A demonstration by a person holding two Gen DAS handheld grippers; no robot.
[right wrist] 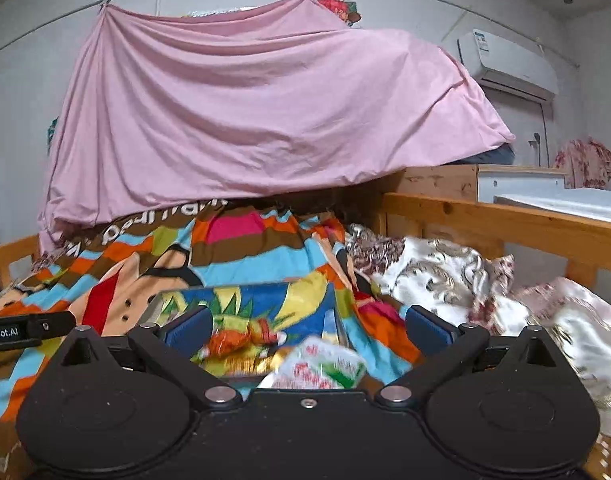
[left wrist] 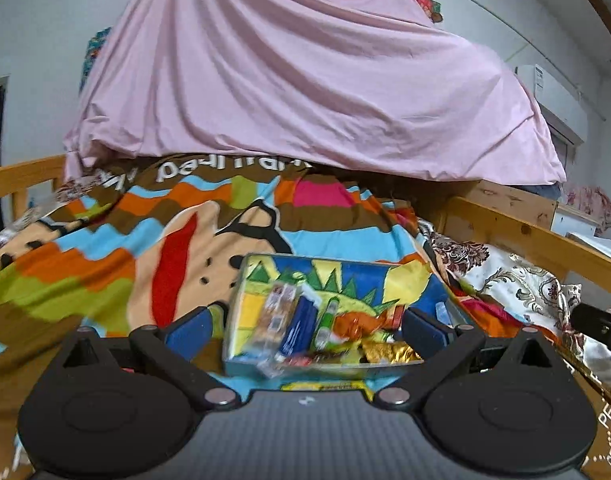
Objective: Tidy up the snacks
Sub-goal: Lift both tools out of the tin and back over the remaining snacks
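Note:
A colourful dinosaur-print tin [left wrist: 345, 276] lies on the bed and holds several snack packets: a clear biscuit pack [left wrist: 275, 316], a blue bar [left wrist: 299, 326], a green tube [left wrist: 327, 320], an orange wrapper [left wrist: 359, 324] and gold wrappers [left wrist: 389, 350]. My left gripper [left wrist: 305, 326] is open just in front of the tin, empty. In the right wrist view the tin [right wrist: 305, 300] shows with the orange wrapper [right wrist: 233, 340]. A white, green and red packet [right wrist: 325, 368] lies blurred just below my open right gripper [right wrist: 305, 326], between its jaws but not clamped.
The tin rests on a striped multicoloured blanket [left wrist: 105, 248]. A floral cushion [right wrist: 445, 276] lies at the right. Wooden bed rails [right wrist: 505, 220] run along the right and left. A pink sheet [left wrist: 285, 80] hangs behind. The other gripper's edge [left wrist: 601, 326] shows at the right.

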